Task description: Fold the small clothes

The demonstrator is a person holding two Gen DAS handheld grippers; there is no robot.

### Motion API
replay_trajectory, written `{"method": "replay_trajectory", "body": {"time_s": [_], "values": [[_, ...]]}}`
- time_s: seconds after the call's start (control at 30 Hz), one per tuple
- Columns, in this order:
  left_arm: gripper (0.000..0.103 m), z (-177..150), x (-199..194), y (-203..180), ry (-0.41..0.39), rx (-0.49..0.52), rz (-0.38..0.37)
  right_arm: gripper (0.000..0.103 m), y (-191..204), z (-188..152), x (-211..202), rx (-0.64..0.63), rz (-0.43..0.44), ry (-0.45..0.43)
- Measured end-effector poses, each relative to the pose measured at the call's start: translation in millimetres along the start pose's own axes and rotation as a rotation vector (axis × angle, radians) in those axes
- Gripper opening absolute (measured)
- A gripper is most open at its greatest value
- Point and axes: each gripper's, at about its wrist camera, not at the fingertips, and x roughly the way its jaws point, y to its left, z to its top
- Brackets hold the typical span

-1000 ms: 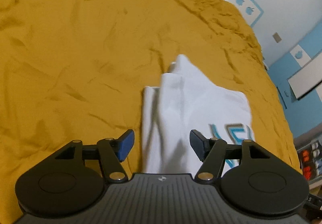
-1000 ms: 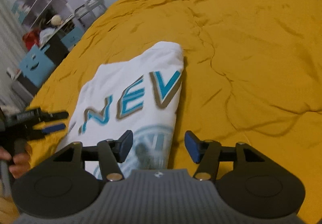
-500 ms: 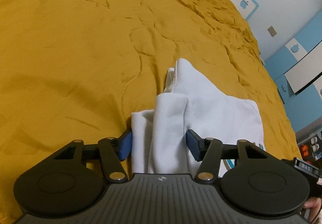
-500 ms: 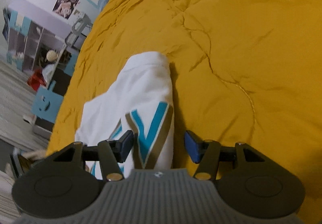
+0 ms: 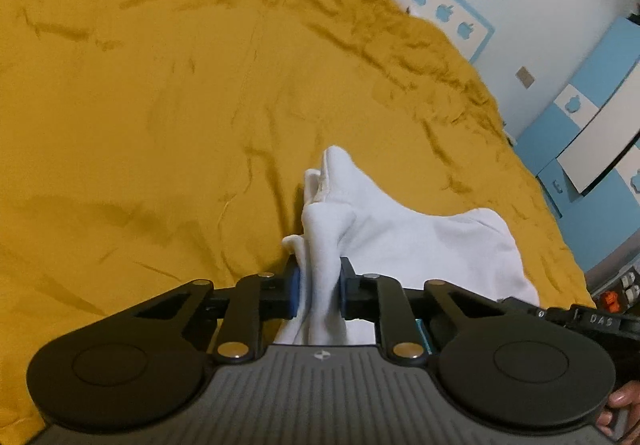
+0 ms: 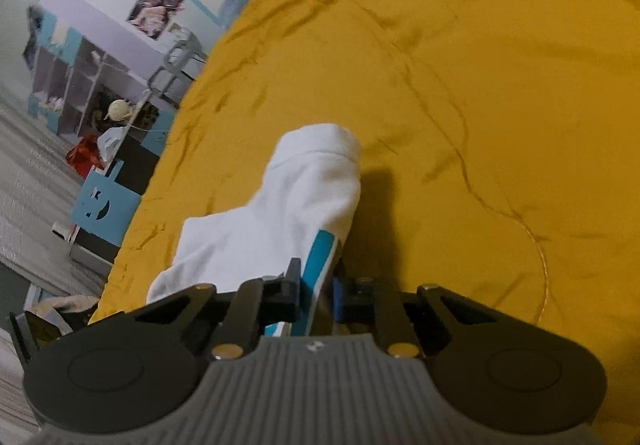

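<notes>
A small white T-shirt (image 5: 404, 241) with blue lettering lies partly folded on the mustard-yellow bedspread (image 5: 160, 105). My left gripper (image 5: 319, 291) is shut on a bunched white edge of the shirt. My right gripper (image 6: 317, 293) is shut on the opposite edge of the shirt (image 6: 288, 213), where a blue letter stripe shows. The cloth rises from the bed into both grippers. The far folded end of the shirt rests on the bedspread (image 6: 480, 85).
The bed's edge runs along the right in the left wrist view, with a white and blue wall (image 5: 540, 25) beyond. In the right wrist view, shelves and a blue box (image 6: 104, 201) stand on the floor left of the bed.
Both grippers have closed on the shirt's near edges; half a second ago both were open around the cloth. The held edges have bunched and lifted off the bed.
</notes>
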Motion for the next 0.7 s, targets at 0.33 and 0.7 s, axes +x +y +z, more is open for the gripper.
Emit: {"method": "replay_trajectory", "body": {"time_s": [0.33,0.7], "values": [[0.019,-17.7,-115.6,-55.5,-0.223,0.067,0.009,0.008,80.1,-18.2,-106.7,-0.177,0.078,-0.13],[0.019,-69.4,-236.2,-111.6,-0.352,0.065,-0.073,0.008,131.3,-85.8,-264.9,-0.347,0.133,-0.27]]}}
